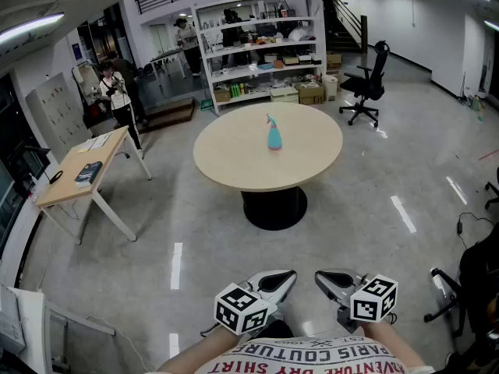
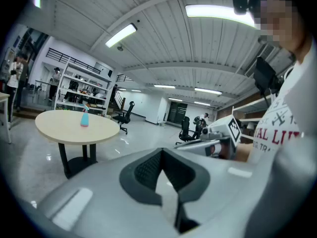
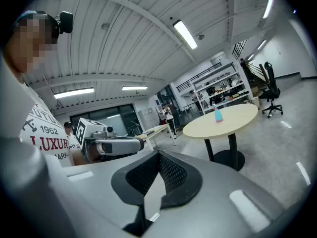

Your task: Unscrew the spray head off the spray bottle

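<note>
A light-blue spray bottle [image 1: 274,135] with its spray head on stands upright near the middle of a round beige table [image 1: 234,166], far ahead of me. It shows small in the left gripper view as the bottle [image 2: 84,119] and in the right gripper view as the bottle [image 3: 218,115]. Both grippers hang low, close to my body and well short of the table. My left gripper [image 1: 289,275] is shut with nothing in it, and so is my right gripper [image 1: 320,276]. In each gripper view the dark pads meet: left gripper [image 2: 162,171], right gripper [image 3: 156,175].
A wooden desk [image 1: 66,185] with a dark book [image 1: 88,174] stands at the left. White shelves [image 1: 261,49] and a black office chair [image 1: 366,84] are behind the table. People [image 1: 117,84] stand at the back left. Glossy floor lies between me and the table.
</note>
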Demonstrator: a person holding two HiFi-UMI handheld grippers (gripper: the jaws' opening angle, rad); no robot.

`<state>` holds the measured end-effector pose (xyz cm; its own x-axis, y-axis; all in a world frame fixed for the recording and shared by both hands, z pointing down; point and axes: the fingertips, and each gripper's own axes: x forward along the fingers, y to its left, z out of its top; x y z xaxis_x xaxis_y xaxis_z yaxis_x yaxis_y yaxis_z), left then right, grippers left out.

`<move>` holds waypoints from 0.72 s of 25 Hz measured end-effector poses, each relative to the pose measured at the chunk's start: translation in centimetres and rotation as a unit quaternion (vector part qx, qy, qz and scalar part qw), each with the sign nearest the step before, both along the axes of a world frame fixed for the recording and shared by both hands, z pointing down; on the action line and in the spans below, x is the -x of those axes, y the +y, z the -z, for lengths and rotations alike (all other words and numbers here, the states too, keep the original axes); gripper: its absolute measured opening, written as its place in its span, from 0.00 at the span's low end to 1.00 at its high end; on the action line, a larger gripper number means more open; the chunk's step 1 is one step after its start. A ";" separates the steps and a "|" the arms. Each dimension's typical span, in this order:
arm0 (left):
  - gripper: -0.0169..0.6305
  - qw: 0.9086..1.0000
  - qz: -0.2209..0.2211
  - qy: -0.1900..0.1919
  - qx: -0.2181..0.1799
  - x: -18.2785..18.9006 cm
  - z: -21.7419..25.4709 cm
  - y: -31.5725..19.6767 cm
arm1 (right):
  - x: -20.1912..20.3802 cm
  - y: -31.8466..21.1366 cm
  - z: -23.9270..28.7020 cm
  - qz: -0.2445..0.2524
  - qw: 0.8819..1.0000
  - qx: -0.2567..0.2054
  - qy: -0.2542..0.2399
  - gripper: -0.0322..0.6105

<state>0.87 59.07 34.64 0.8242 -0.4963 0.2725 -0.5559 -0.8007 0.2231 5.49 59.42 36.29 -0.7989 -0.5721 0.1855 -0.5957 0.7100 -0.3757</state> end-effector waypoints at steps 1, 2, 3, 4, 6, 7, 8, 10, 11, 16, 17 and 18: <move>0.03 1.000 0.005 0.000 0.005 0.0 -0.5 -1.3 | -0.2 -1.1 -0.4 0.000 1.000 0.002 0.000 0.05; 0.03 1.000 0.009 0.000 0.009 -0.1 -1.0 -2.6 | -0.4 -2.2 -0.8 -0.001 1.000 0.003 0.000 0.05; 0.03 1.000 0.012 0.001 0.013 -0.2 -1.5 -3.9 | -0.7 -3.5 -1.2 -0.001 1.000 0.005 0.000 0.05; 0.03 1.000 0.013 0.003 0.016 -0.3 -1.9 -5.3 | -0.9 -4.9 -1.6 -0.003 1.000 0.008 0.000 0.05; 0.03 1.000 0.008 0.006 0.022 -0.7 -2.7 -8.4 | -1.3 -8.2 -2.5 -0.009 1.000 0.013 -0.001 0.05; 0.03 1.000 0.004 0.007 0.024 -0.9 -3.2 -10.1 | -1.5 -10.1 -2.8 -0.013 1.000 0.015 -0.001 0.05; 0.03 1.000 0.001 0.007 0.026 -1.1 -3.6 -12.1 | -1.6 -12.2 -3.1 -0.017 1.000 0.016 -0.001 0.05; 0.03 1.000 -0.001 0.007 0.026 -1.0 -4.4 -16.7 | -1.4 -16.8 -3.7 -0.021 1.000 0.016 -0.002 0.05; 0.03 1.000 -0.001 0.008 0.028 -0.9 -4.8 -19.2 | -1.2 -19.1 -4.0 -0.021 1.000 0.017 0.000 0.05; 0.03 0.999 0.006 0.008 0.034 1.4 -5.1 -34.0 | 0.2 -33.9 -3.8 -0.022 1.000 0.019 0.011 0.05; 0.03 0.999 0.010 0.005 0.031 2.1 -4.8 -37.3 | 0.7 -37.2 -3.4 -0.021 1.000 0.015 0.013 0.05; 0.03 0.999 0.014 0.002 0.028 2.9 -4.5 -40.6 | 1.3 -40.4 -3.0 -0.022 1.000 0.010 0.017 0.05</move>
